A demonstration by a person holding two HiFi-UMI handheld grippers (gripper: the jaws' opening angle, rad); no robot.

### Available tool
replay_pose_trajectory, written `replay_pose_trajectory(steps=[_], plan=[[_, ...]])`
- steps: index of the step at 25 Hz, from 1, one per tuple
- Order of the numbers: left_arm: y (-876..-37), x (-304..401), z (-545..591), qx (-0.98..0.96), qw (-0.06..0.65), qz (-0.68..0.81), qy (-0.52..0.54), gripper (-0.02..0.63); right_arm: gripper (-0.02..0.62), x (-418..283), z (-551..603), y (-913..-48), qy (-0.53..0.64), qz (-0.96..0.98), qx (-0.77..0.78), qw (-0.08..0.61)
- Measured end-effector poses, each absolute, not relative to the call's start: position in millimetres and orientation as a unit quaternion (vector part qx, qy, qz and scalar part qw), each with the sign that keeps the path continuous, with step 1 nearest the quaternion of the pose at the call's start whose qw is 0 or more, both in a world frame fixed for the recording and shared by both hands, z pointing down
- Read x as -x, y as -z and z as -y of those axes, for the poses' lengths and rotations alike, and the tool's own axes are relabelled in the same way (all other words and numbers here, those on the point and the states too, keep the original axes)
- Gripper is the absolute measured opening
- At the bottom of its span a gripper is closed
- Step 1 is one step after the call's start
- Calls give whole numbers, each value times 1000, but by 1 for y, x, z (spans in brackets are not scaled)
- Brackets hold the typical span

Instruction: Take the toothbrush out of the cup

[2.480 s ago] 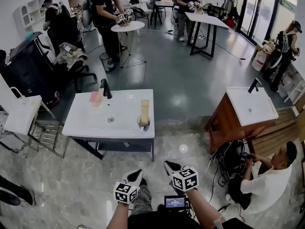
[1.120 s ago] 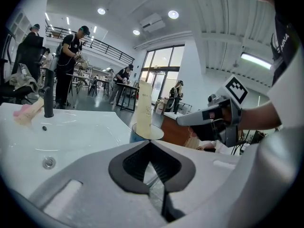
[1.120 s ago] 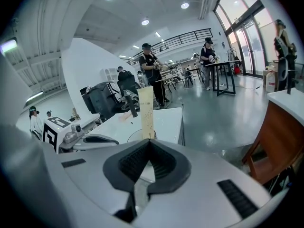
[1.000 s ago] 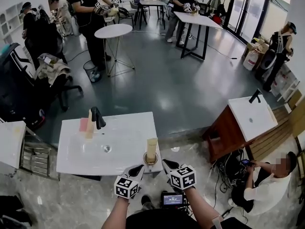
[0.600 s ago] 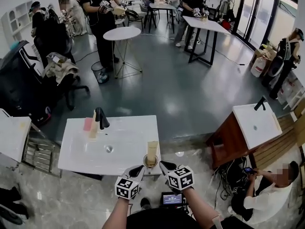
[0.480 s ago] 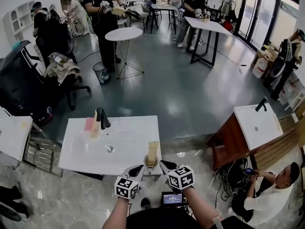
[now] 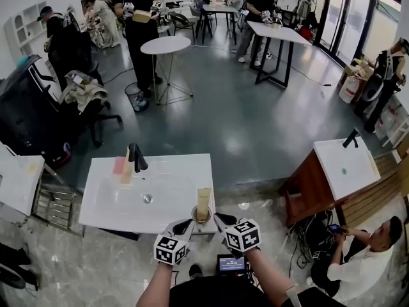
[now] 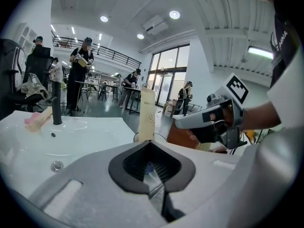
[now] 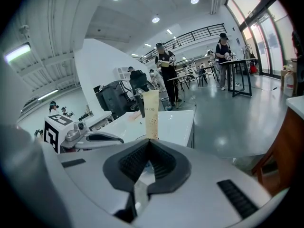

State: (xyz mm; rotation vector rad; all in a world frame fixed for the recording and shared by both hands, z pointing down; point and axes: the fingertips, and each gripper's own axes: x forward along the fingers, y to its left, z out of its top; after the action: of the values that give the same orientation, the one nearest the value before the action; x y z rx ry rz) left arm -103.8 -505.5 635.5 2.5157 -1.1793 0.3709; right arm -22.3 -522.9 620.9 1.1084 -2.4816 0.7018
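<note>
A tall beige toothbrush pack (image 7: 204,201) stands upright in a clear cup (image 7: 200,215) at the front right corner of the white sink top (image 7: 172,171). My left gripper (image 7: 181,226) is just in front of the cup on its left, jaws shut and empty. Just right of the cup is my right gripper (image 7: 223,220), also shut with nothing in it. The left gripper view shows the pack (image 8: 147,115) straight ahead and the right gripper (image 8: 178,123) beside it. The right gripper view shows the pack (image 9: 151,114) ahead and the left gripper (image 9: 102,137) at left.
A black faucet (image 7: 136,157) and a pink item (image 7: 119,165) stand at the sink's back left. A second sink on a wooden cabinet (image 7: 345,165) is to the right, with a seated person (image 7: 370,248) by it. Several people work at tables farther back.
Since the earliest frame the sink and cup have come much closer. Over the last second both grippers have stayed shut just in front of the cup, barely moving.
</note>
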Motion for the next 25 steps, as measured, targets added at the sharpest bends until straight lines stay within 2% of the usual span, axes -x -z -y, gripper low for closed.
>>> replay_pose_trajectory(steps=[12, 22, 25], plan=[[-618, 105, 520, -884, 148, 425, -127, 9, 9, 25, 542, -617, -238, 879, -378, 168], [-626, 118, 523, -869, 163, 449, -130, 9, 158, 45, 572, -617, -237, 895, -339, 167], [-632, 121, 522, -864, 170, 455, -135, 10, 186, 52, 575, -622, -237, 899, -323, 174]])
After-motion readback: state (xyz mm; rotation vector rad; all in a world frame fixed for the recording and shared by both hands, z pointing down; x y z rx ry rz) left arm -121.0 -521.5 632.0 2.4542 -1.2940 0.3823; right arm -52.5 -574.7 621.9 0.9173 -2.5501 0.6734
